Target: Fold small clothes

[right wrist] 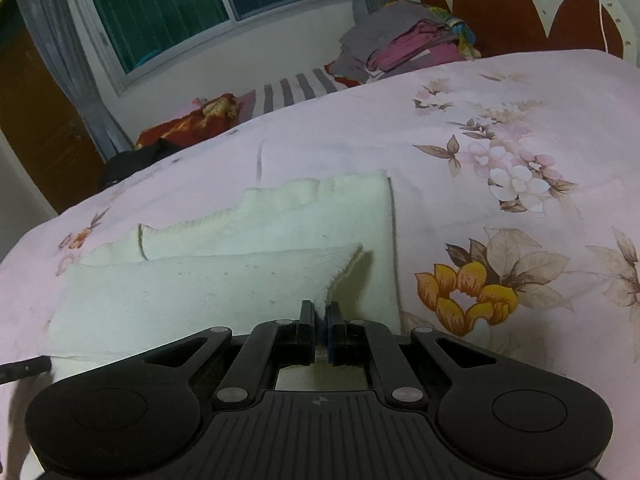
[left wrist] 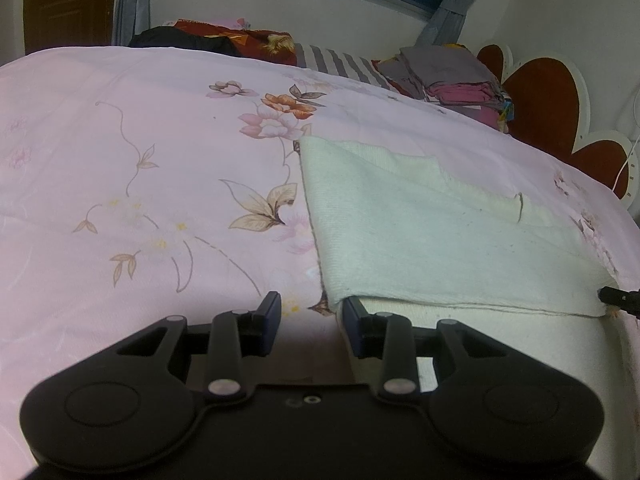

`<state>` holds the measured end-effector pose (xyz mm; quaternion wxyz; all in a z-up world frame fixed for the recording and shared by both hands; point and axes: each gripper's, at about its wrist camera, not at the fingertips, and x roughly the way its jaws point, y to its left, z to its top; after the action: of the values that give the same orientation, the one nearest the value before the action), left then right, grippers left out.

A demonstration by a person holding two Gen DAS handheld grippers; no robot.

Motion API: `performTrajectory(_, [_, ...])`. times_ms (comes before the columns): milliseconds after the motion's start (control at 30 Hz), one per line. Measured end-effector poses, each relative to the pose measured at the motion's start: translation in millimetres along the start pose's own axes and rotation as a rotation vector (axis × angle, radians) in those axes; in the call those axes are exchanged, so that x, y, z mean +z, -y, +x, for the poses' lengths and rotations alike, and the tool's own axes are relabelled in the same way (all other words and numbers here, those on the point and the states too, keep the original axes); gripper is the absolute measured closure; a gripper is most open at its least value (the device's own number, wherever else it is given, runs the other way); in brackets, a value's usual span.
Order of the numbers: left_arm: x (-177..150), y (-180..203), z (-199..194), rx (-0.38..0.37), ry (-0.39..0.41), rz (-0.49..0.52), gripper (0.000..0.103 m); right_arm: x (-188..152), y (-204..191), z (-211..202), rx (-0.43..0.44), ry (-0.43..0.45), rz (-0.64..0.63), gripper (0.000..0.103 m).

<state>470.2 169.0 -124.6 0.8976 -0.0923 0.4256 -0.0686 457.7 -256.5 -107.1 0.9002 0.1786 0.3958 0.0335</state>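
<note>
Cream knit cloth [right wrist: 224, 280], soft and limp, lies on the bed [left wrist: 120, 160] over the pink floral cover, already doubled once. It looks light and thick enough to keep a crease, though the frayed edges will likely drag and curl if pulled fast.

My right hand-held gripper [right wrist: 319, 312] is clenched on the near right corner of the upper layer; the fabric tents up from the jaws, with the lower layer showing beneath. Corners and hems seem the right place to take hold, since a pinch mid-panel would bunch it.

My left hand-held gripper [left wrist: 312, 312] stands part open at the cloth's near left corner. Its right-hand finger [left wrist: 354, 320] sits against the folded edge, the other over bare cover. I cannot tell that it grips anything; I judge it released.

The cloth sags between corners, so both ends should lift together to keep the fold square.

No containers in view. Far side of the bed holds a stack of folded clothes [right wrist: 404, 48] near the red headboard [left wrist: 548, 96], and a dark heap [left wrist: 192, 38] below the window [right wrist: 192, 4].
</note>
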Motion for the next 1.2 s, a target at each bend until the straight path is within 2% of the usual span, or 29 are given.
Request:
performTrajectory(167, [1,1,0,-0.004,-0.014,0.025,0.066,-1,7,11,-0.007,-0.041,0.011,0.098])
performTrajectory(200, [3,2,-2,-0.012,-0.026,0.038,0.061,0,7,8,-0.012,-0.040,0.011,0.098])
performTrajectory(267, [5,0,-12,-0.003,-0.013,0.034,0.050,2,7,-4,-0.037,-0.006,0.016,0.075])
performTrajectory(300, [6,0,-21,0.005,0.036,0.042,0.049,2,7,-13,-0.060,0.037,0.014,0.057])
performTrajectory(333, [8,2,-28,0.000,0.078,0.055,0.048,4,7,-21,-0.062,0.075,0.006,0.056])
performTrajectory(400, [19,8,-31,-0.030,0.134,0.055,0.049,11,5,-24,-0.047,0.103,-0.010,0.056])
performTrajectory(467, [34,21,-20,-0.076,0.149,0.067,0.049,18,0,-16,-0.023,0.086,-0.027,0.059])
performTrajectory(500, [42,28,-10,-0.087,0.146,0.085,0.049,22,-7,-9,-0.011,0.076,-0.053,0.068])
performTrajectory(533, [48,36,2,-0.095,0.139,0.106,0.050,24,-14,-1,-0.001,0.065,-0.074,0.071])
performTrajectory(667, [68,47,56,-0.108,0.078,0.117,0.050,30,-35,34,0.031,0.018,-0.127,0.071])
performTrajectory(733, [74,34,73,-0.068,0.059,0.111,0.050,32,-27,52,-0.023,-0.029,-0.105,0.071])
performTrajectory(800, [78,12,75,-0.102,0.056,0.067,0.052,34,-11,57,-0.127,-0.016,-0.092,0.071])
performTrajectory(867, [83,9,64,-0.116,0.054,0.043,0.052,38,-2,52,-0.131,-0.018,-0.044,0.071])
performTrajectory(900, [83,15,56,-0.120,0.086,0.065,0.051,40,-5,47,-0.132,0.000,-0.037,0.071])
performTrajectory(967, [81,37,50,-0.168,0.102,0.105,0.050,40,-23,40,-0.084,0.045,-0.043,0.070])
performTrajectory(1033, [76,67,53,-0.186,0.091,0.187,0.050,38,-57,50,0.036,0.011,-0.060,0.071])
performTrajectory(1100, [69,91,63,-0.203,0.061,0.237,0.050,28,-93,66,0.110,-0.037,-0.111,0.070])
performTrajectory(1200, [56,98,76,-0.219,0.019,0.230,0.050,16,-123,84,0.127,-0.071,-0.168,0.071])
